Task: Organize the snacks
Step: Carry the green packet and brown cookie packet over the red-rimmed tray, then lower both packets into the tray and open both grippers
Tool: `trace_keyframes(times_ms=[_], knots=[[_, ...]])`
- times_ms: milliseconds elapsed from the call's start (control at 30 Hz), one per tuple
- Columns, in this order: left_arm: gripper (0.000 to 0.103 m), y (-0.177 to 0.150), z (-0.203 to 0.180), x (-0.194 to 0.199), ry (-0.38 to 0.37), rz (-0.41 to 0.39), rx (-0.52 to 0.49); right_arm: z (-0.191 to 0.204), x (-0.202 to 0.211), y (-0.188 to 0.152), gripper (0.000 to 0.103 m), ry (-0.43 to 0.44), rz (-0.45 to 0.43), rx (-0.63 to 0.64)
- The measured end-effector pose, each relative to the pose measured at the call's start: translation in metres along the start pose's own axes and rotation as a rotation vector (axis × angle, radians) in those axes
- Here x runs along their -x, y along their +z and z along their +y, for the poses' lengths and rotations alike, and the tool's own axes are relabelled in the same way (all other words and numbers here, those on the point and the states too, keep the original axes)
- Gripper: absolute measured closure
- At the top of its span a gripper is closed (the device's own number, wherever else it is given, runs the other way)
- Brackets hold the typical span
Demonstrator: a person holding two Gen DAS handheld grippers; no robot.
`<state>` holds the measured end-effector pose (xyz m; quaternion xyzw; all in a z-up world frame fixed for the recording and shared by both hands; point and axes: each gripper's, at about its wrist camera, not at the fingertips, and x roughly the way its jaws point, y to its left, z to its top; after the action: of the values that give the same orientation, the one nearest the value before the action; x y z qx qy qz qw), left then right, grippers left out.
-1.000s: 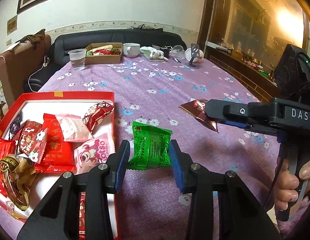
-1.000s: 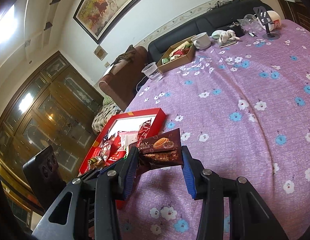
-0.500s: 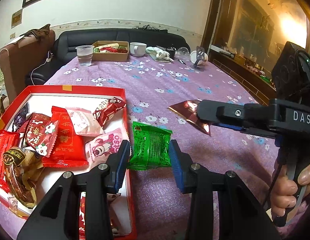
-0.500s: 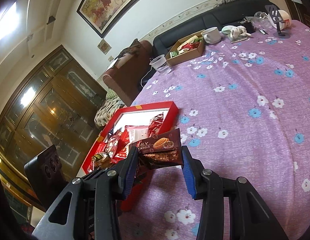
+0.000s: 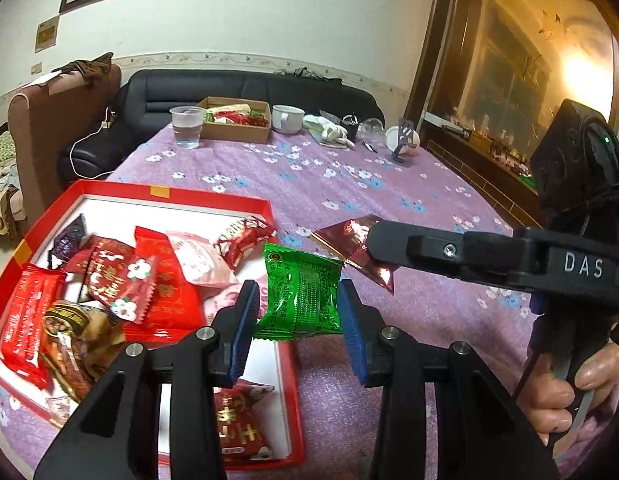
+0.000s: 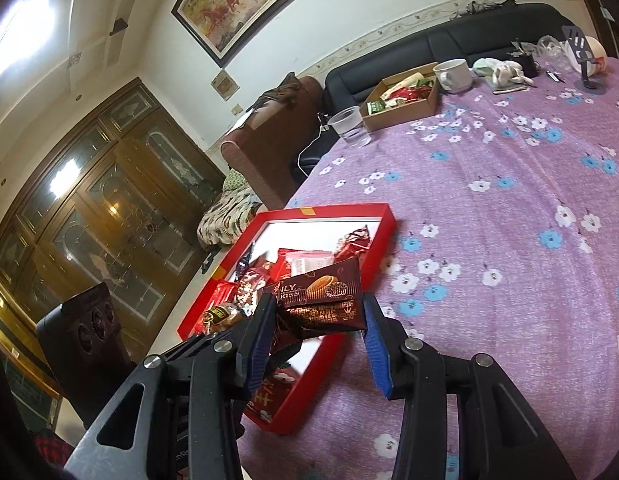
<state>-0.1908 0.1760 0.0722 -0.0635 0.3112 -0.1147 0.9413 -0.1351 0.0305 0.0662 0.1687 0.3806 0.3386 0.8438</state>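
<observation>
My left gripper (image 5: 296, 312) is shut on a green snack packet (image 5: 300, 293) and holds it above the right rim of the red box (image 5: 213, 197). The box holds several red, pink and brown snack packets (image 5: 121, 280). My right gripper (image 6: 321, 320) is shut on a dark brown cookie packet (image 6: 323, 300), held above the near right edge of the red box (image 6: 383, 226). In the left wrist view that brown packet (image 5: 355, 240) shows at the tip of the right gripper's fingers (image 5: 389, 240), just right of the green packet.
The table has a purple flowered cloth (image 5: 349, 184). At its far end stand a plastic cup (image 5: 186, 126), a cardboard box of snacks (image 5: 235, 123), a white mug (image 5: 287, 119) and small clutter (image 5: 401, 142). A sofa (image 5: 245, 88) and an armchair (image 5: 57, 120) stand behind.
Both grippers have moved left toward the red box with their packets. The green packet now hangs over the box's right rim, and the brown packet is closer to the box.
</observation>
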Motion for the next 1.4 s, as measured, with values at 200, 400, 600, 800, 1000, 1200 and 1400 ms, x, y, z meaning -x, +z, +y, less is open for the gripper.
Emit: trace_keyframes(times_ms=[200, 400, 600, 800, 1000, 1200, 1400], knots=[[0.065, 0.003, 0.015, 0.009, 0.027, -0.020, 0.023, 0.016, -0.007, 0.006, 0.060, 0.019, 0.002, 0.023], [0.065, 0.003, 0.035, 0.015, 0.066, -0.033, 0.057, 0.035, -0.017, 0.011, 0.060, 0.048, 0.009, 0.054], [0.065, 0.001, 0.049, 0.021, 0.091, -0.040, 0.082, 0.053, -0.024, 0.013, 0.060, 0.071, 0.016, 0.086], [0.065, 0.002, 0.055, 0.028, 0.105, -0.048, 0.090, 0.067, -0.028, 0.015, 0.060, 0.087, 0.017, 0.110], [0.065, 0.004, 0.061, 0.029, 0.119, -0.050, 0.099, 0.077, -0.032, 0.018, 0.060, 0.098, 0.020, 0.129], [0.065, 0.007, 0.064, 0.025, 0.124, -0.041, 0.097, 0.077, -0.035, 0.022, 0.060, 0.098, 0.022, 0.127], [0.065, 0.008, 0.067, 0.020, 0.130, -0.034, 0.098, 0.071, -0.040, 0.024, 0.060, 0.099, 0.028, 0.113]])
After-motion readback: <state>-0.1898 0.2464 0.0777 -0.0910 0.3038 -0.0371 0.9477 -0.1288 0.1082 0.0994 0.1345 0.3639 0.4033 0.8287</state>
